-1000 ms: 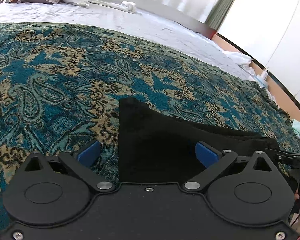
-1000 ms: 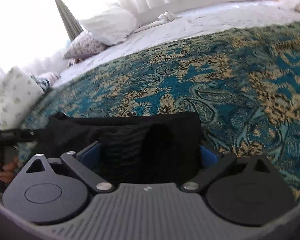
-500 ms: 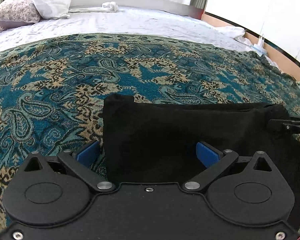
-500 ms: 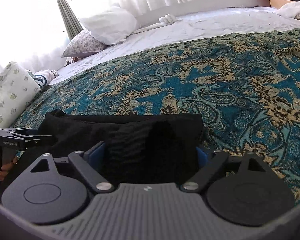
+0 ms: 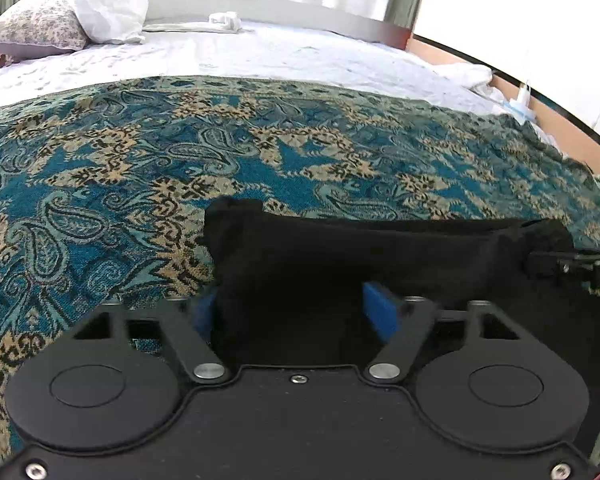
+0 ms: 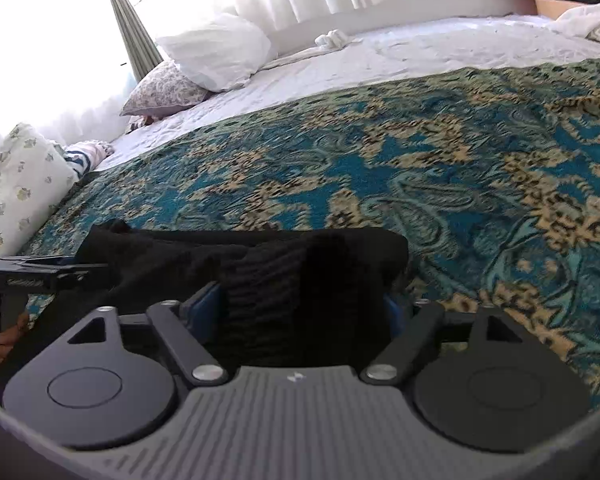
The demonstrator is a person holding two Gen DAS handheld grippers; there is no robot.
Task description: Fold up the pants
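Left tongs and right tongs both stand spread around the folded black pants on the paisley bedspread

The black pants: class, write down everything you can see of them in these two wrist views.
The black pants are dark, soft, slightly ribbed cloth, already folded into a thick band several layers deep. They stretch sideways over the teal paisley bedspread. The left gripper and right gripper each have one end of the band between their jaws; whether the jaws press it is unclear.
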